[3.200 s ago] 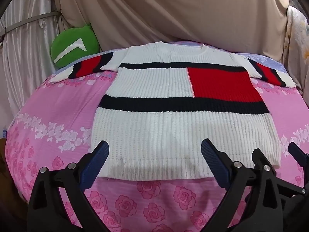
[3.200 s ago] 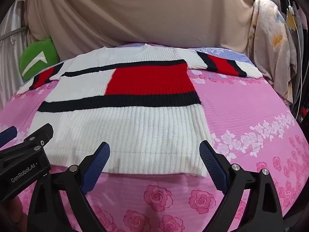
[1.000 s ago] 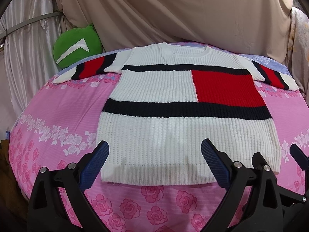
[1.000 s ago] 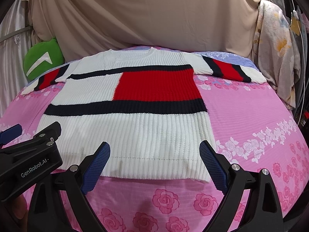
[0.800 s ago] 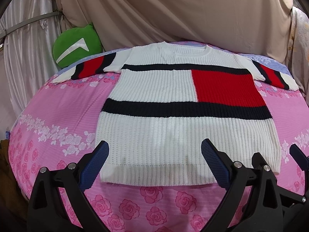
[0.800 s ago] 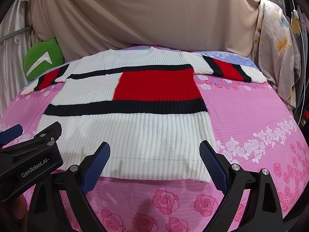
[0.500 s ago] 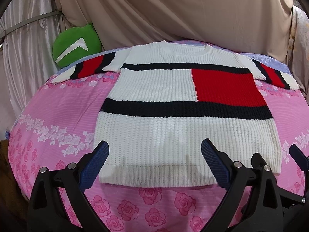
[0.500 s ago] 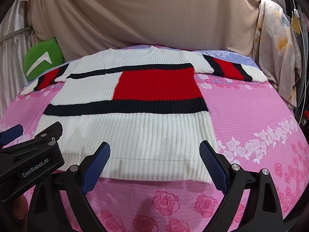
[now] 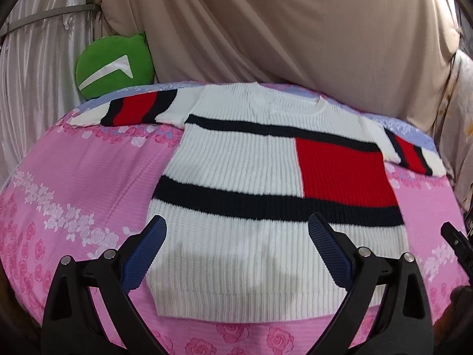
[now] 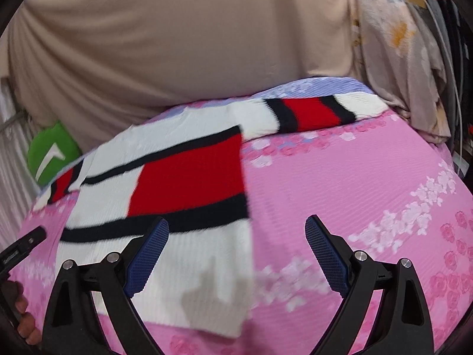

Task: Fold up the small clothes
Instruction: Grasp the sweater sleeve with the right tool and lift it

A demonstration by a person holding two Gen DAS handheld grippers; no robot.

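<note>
Knit sweater [image 9: 242,207] is laid flat between left gripper [image 9: 236,254] jaws, spread wide; right gripper [image 10: 236,254] jaws, also spread, are straddling its side edge.

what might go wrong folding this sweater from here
The white knit sweater with red and navy blocks is thick and ribbed, so a shallow pinch may catch only the top layer.

The right tool straddles the sweater's side edge; it might also pinch the pink floral bedsheet.

Both sleeves lie spread out and may drag.
</note>
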